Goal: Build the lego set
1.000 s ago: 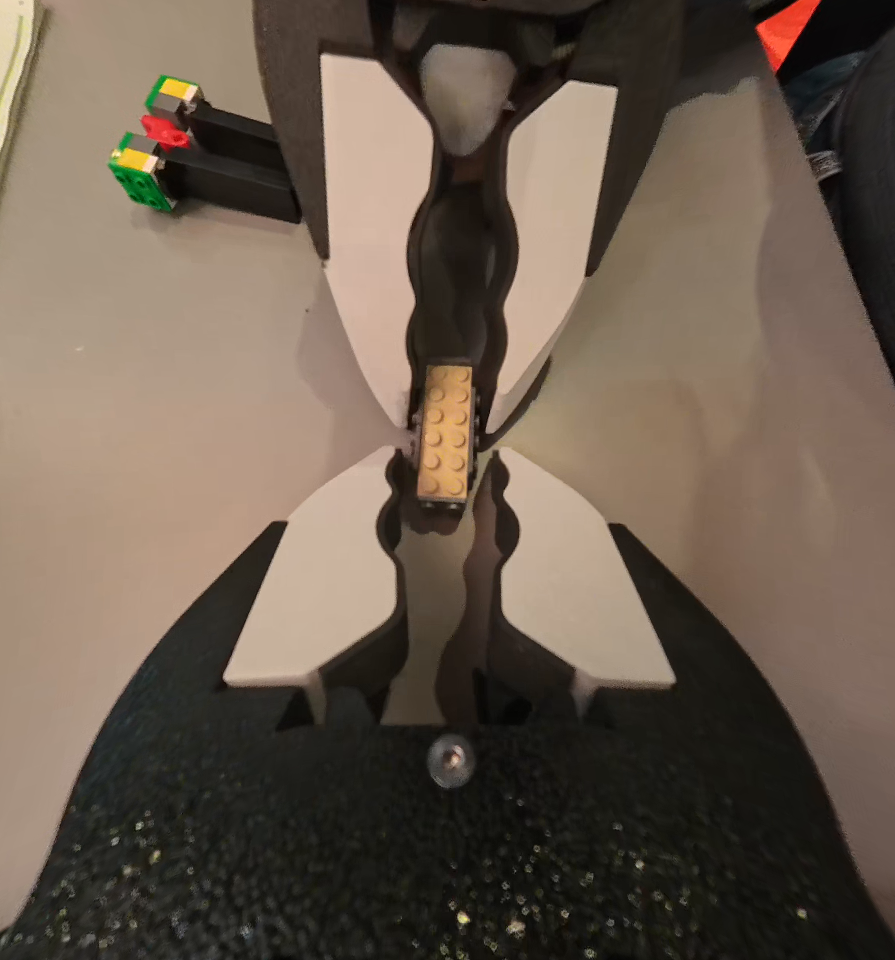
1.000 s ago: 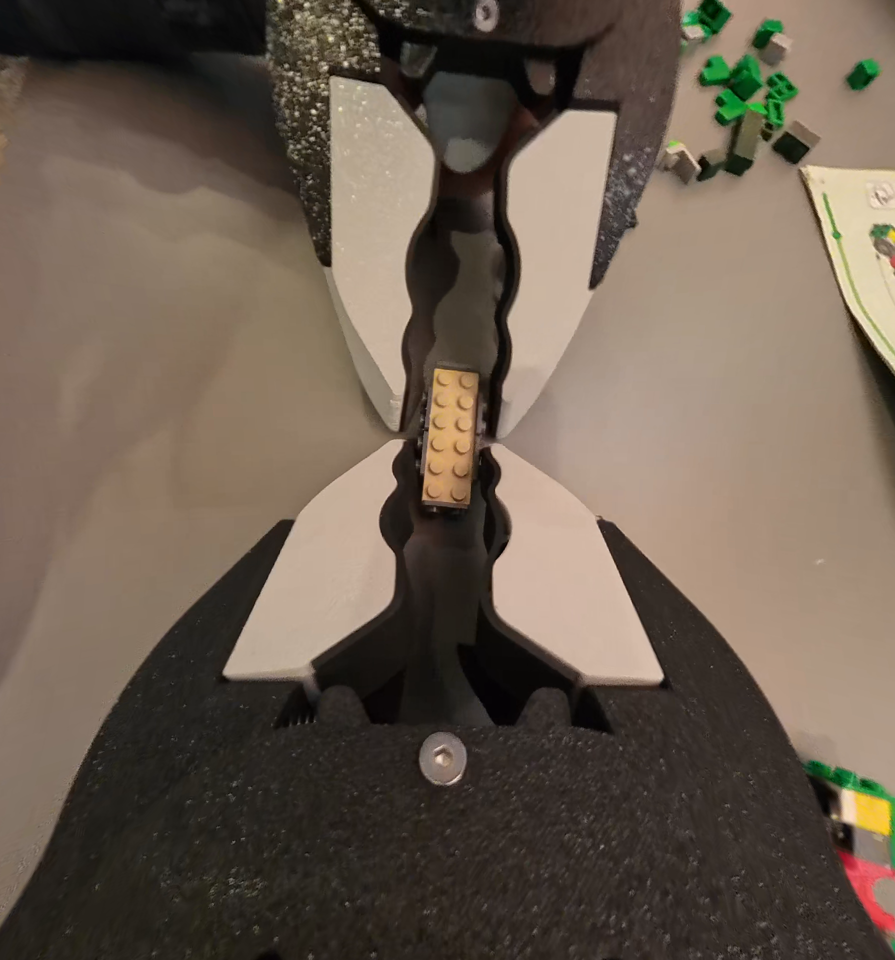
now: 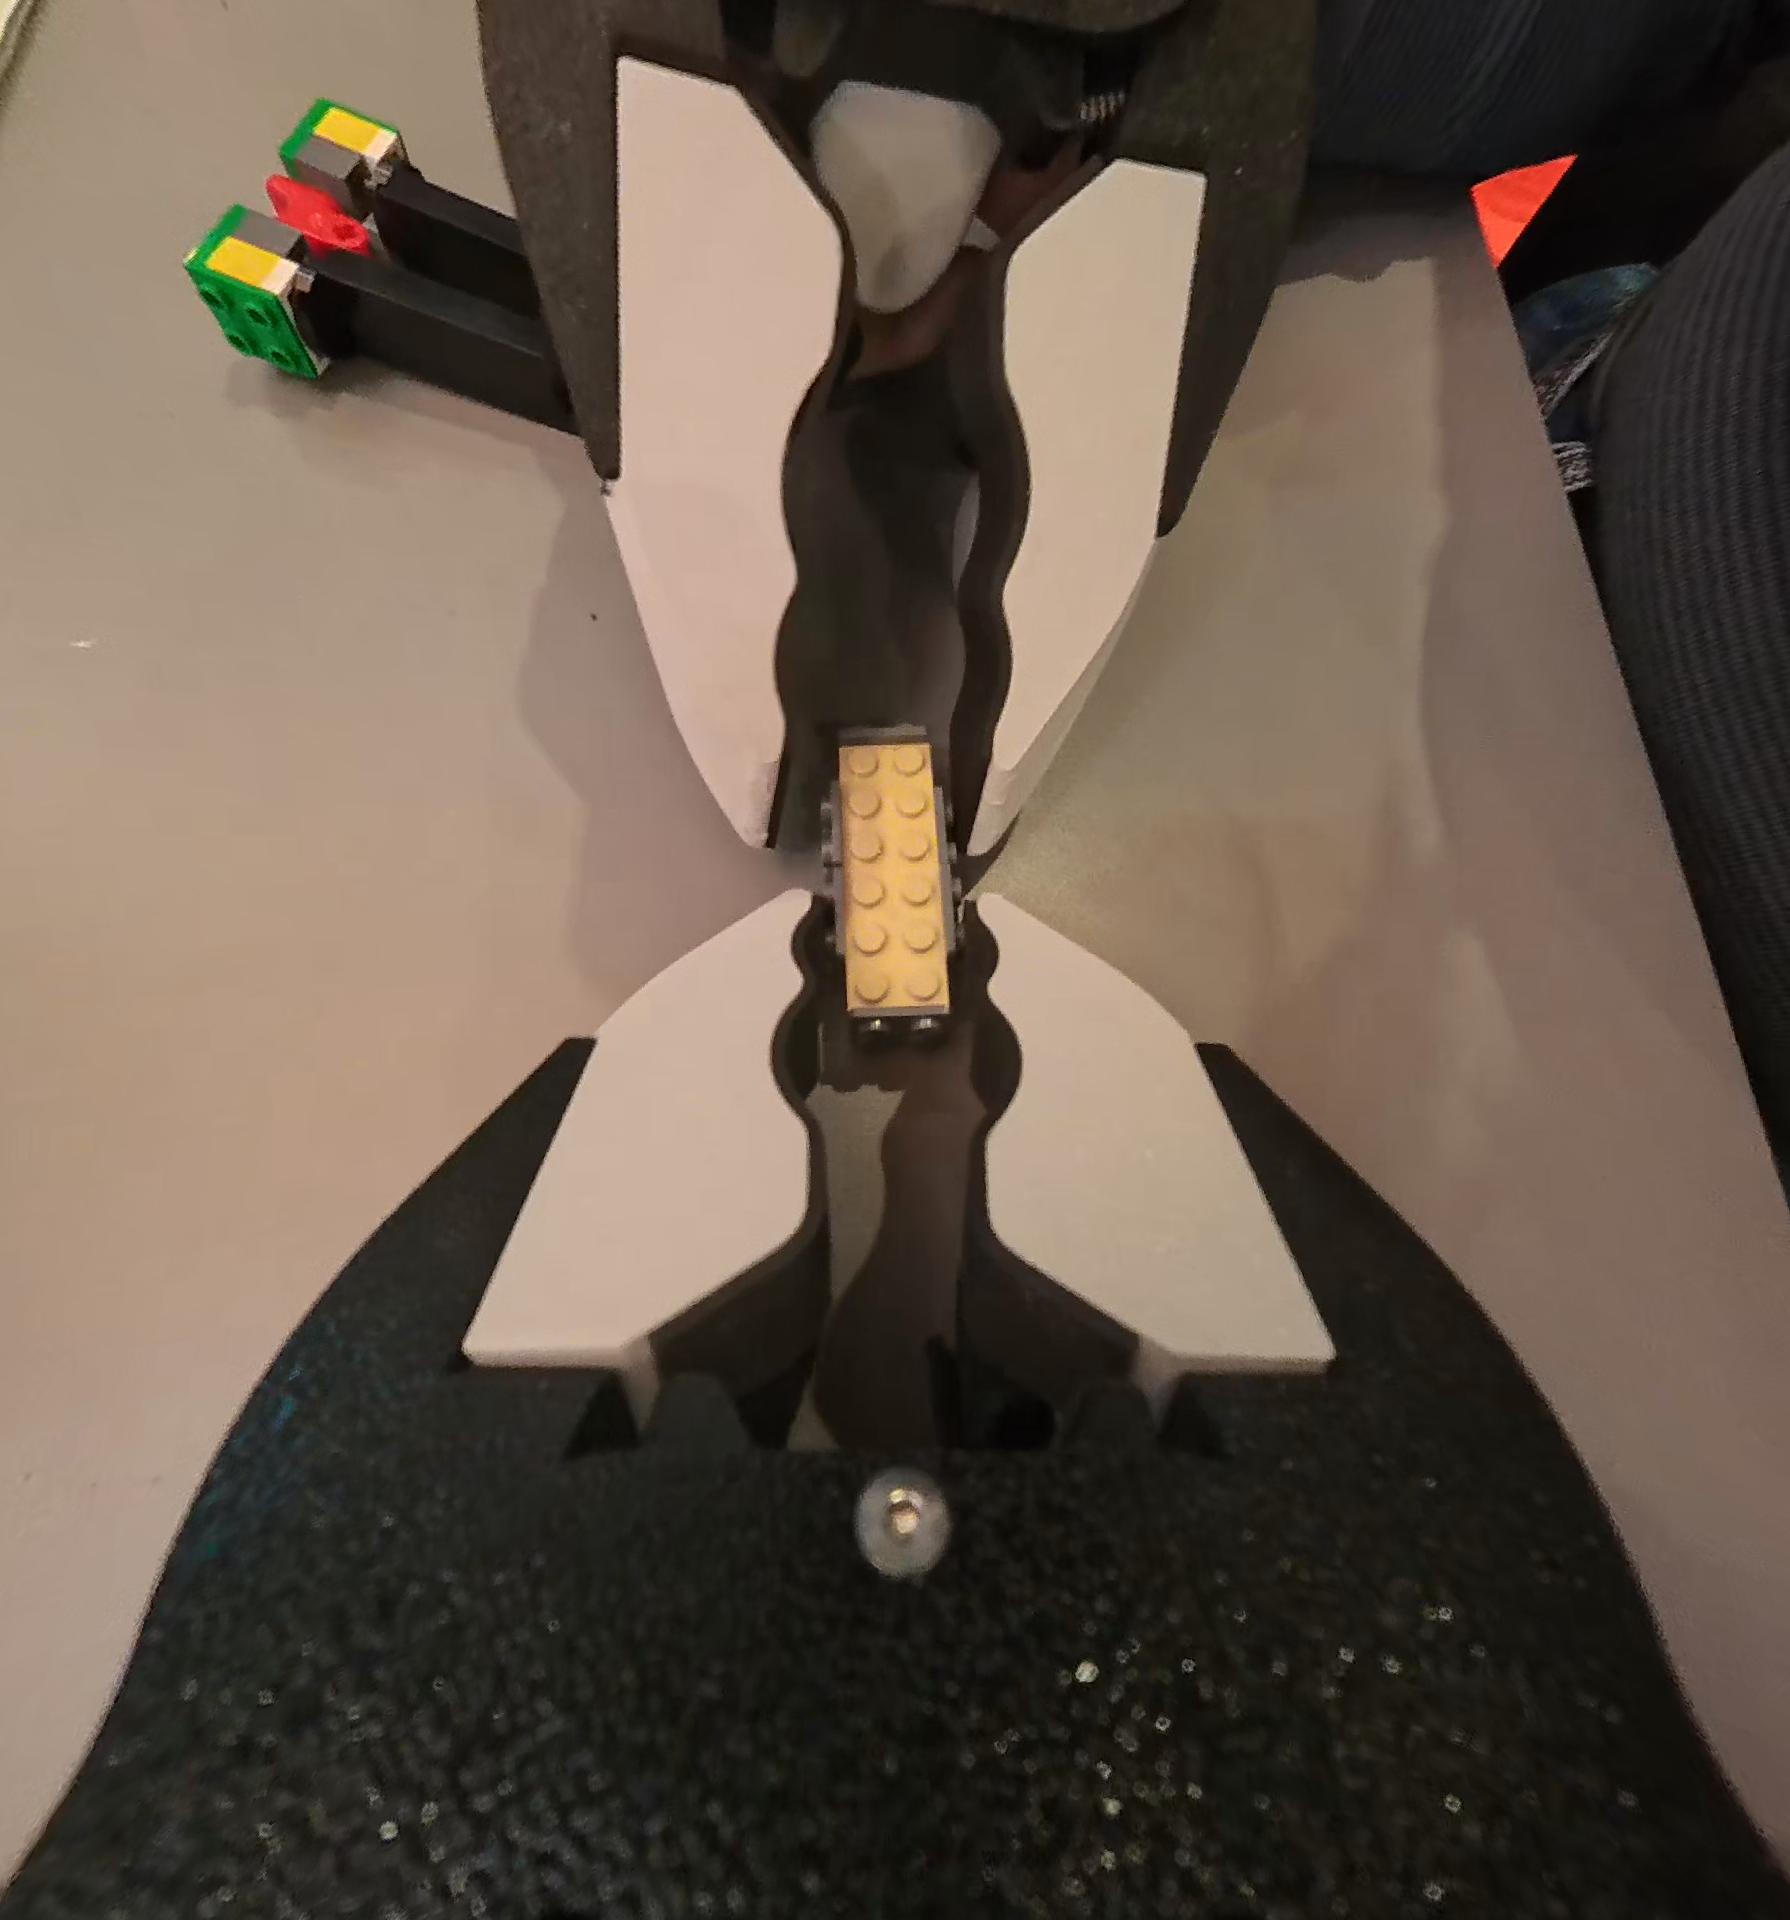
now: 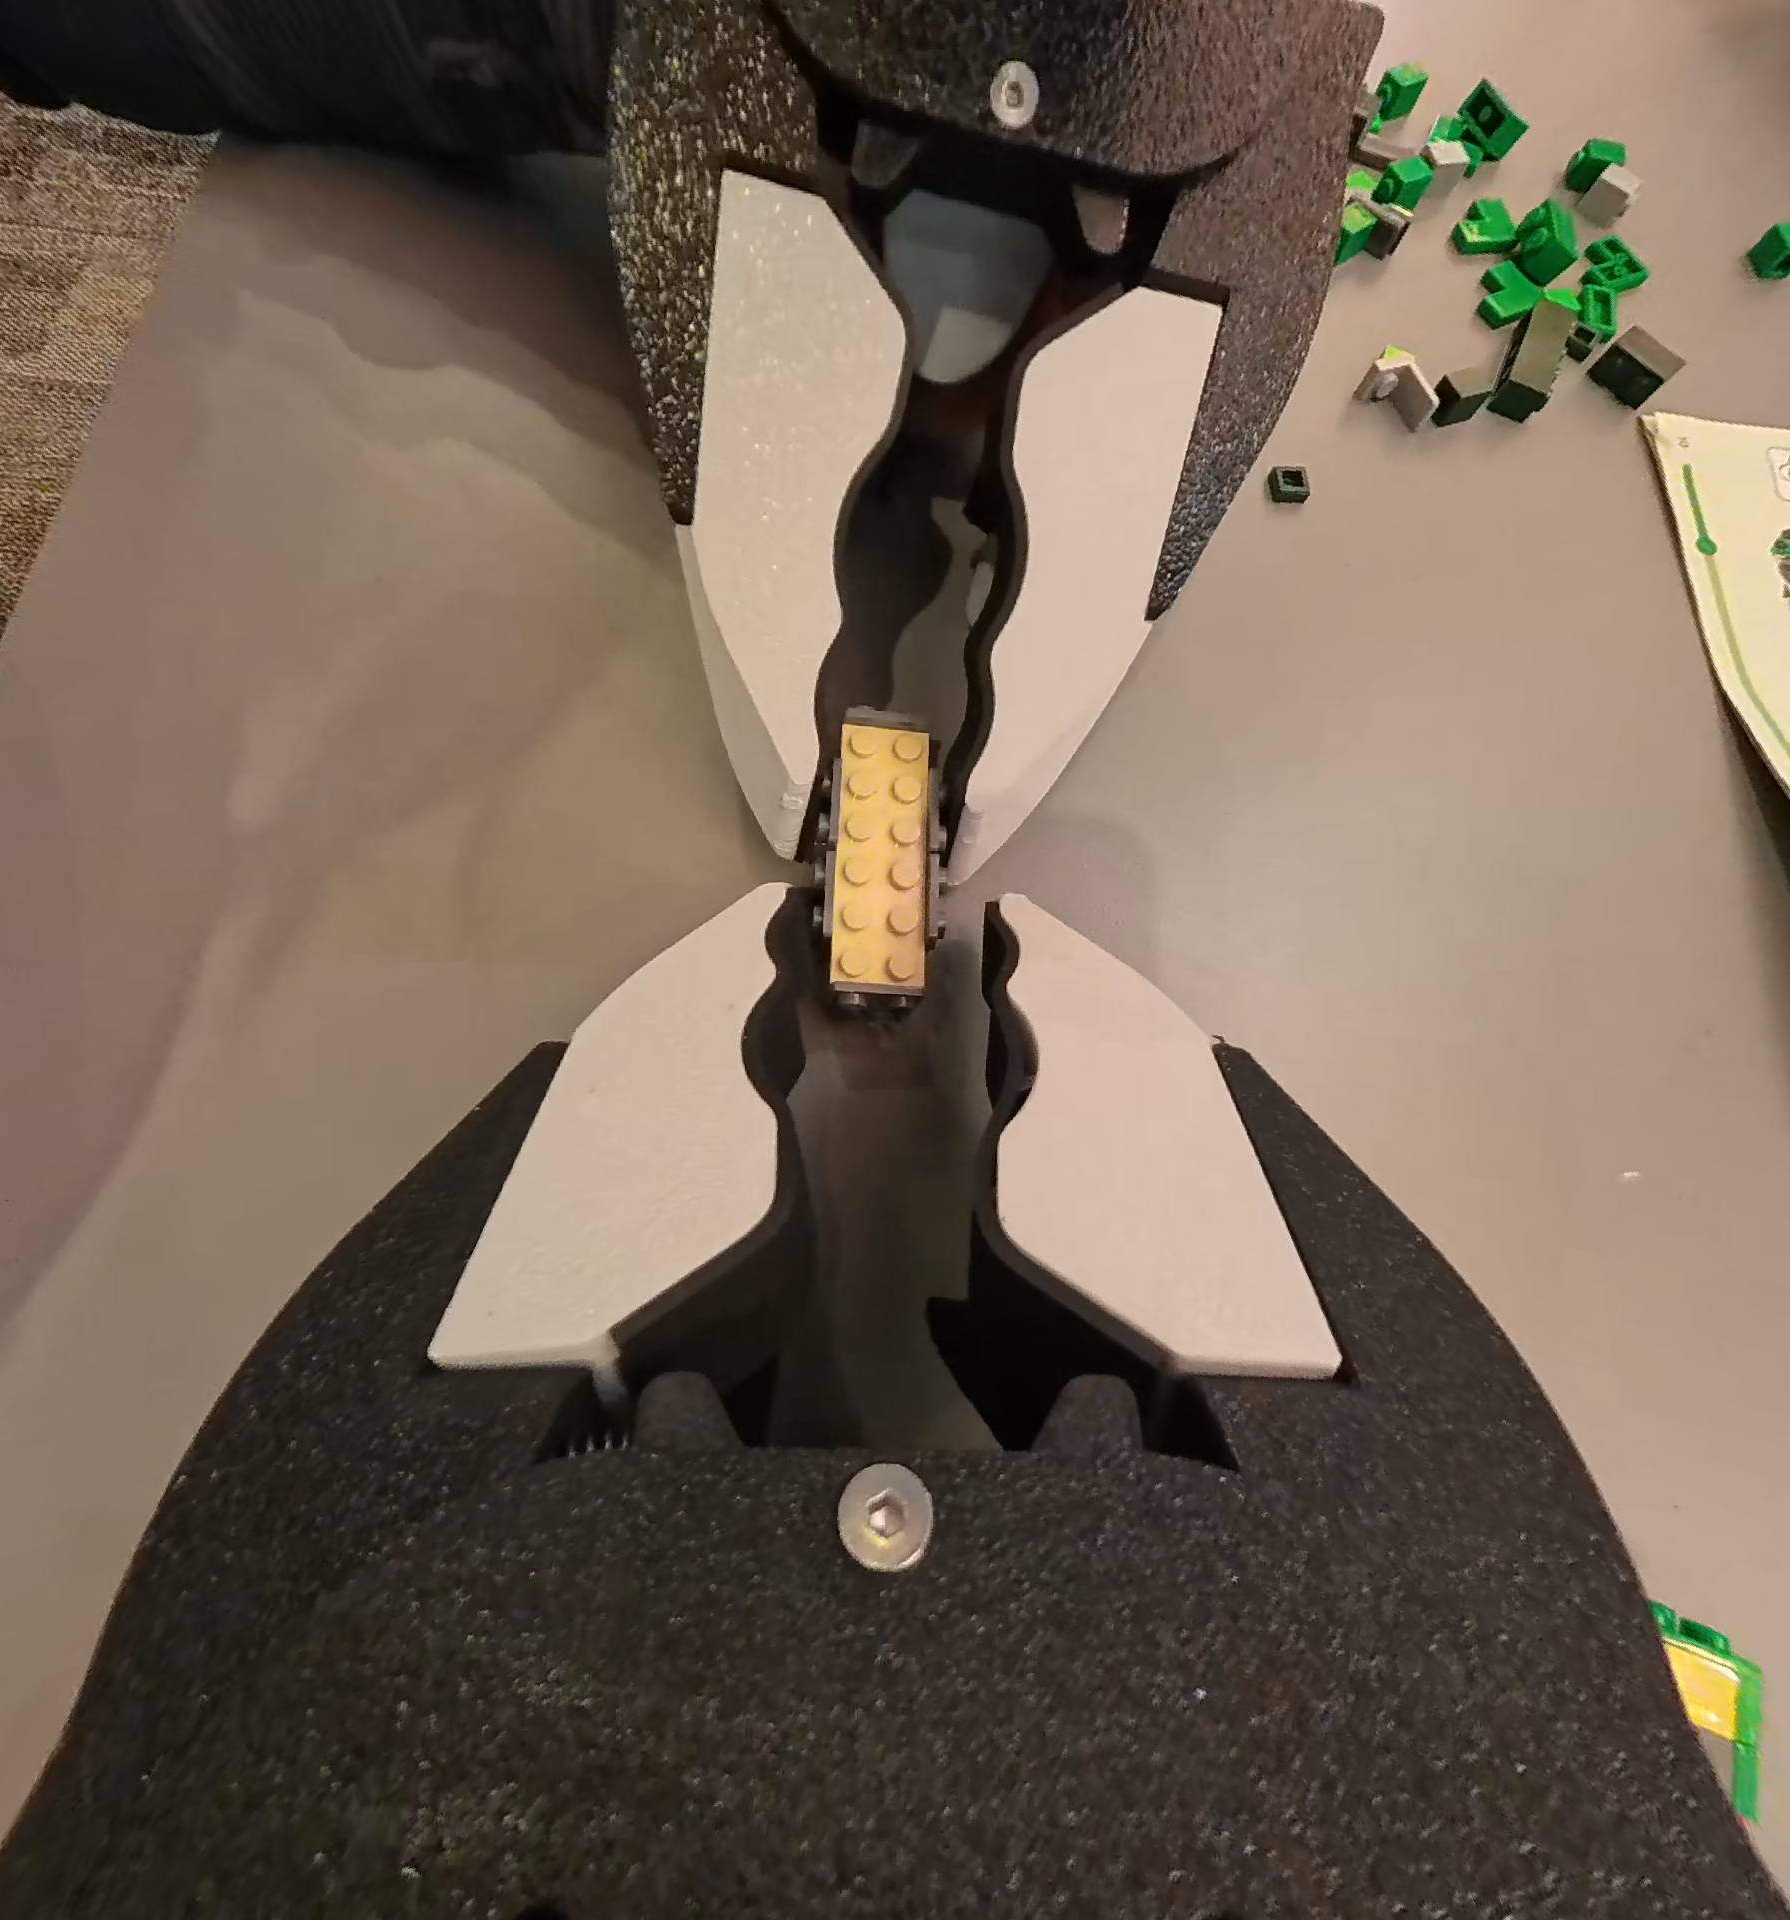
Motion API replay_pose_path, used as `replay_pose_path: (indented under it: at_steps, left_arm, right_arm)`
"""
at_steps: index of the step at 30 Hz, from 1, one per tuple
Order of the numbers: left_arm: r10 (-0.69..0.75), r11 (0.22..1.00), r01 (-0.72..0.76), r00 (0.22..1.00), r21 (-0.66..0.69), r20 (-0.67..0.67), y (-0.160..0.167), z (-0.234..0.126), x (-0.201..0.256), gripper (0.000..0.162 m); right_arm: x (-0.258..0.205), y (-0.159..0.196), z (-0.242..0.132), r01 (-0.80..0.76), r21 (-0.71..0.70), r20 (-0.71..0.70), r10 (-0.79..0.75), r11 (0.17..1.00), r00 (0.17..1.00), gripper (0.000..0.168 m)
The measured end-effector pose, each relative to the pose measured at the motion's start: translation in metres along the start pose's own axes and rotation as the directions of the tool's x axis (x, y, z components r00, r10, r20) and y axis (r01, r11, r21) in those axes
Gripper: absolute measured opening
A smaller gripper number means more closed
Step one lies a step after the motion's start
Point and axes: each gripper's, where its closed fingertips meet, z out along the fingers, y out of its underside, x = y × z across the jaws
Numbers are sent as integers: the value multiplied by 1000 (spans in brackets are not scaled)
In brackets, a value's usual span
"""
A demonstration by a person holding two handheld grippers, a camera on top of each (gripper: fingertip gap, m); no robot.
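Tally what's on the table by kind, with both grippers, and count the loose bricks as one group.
Grippers: 2, the left gripper and the right gripper
Tan-topped plate stack: 1
Part-built model: 1
Loose brick group: 1
Instruction sheet: 1
Total: 6

Left gripper (image 3: 889, 914) and right gripper (image 4: 883, 902) meet tip-to-tip, jaws nearly closed.

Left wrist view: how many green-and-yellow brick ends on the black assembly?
2 brick ends: one farther back, one nearer, a red piece between them. More may hide behind the right gripper.
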Motion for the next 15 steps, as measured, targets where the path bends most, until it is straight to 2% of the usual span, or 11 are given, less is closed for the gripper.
replay_pose_path:
  at_steps: [5, 10, 15]
  left_arm:
    - [-45, 999, 45, 999, 4, -6, 0, 0, -1, 24]
    - [-61, 998, 61, 998, 4, -10, -1, 0, -1, 24]
    - [-67, 998, 67, 998, 4, -10, -1, 0, -1, 24]
  right_arm:
    - [-2, 0, 0, 17, -4, -12, -17, 1000, 1000, 25]
    - [2, 0, -2, 67, -28, -80, -69, 997, 994, 33]
    - [3, 0, -7, 117, -51, -113, -122, 992, 986, 33]
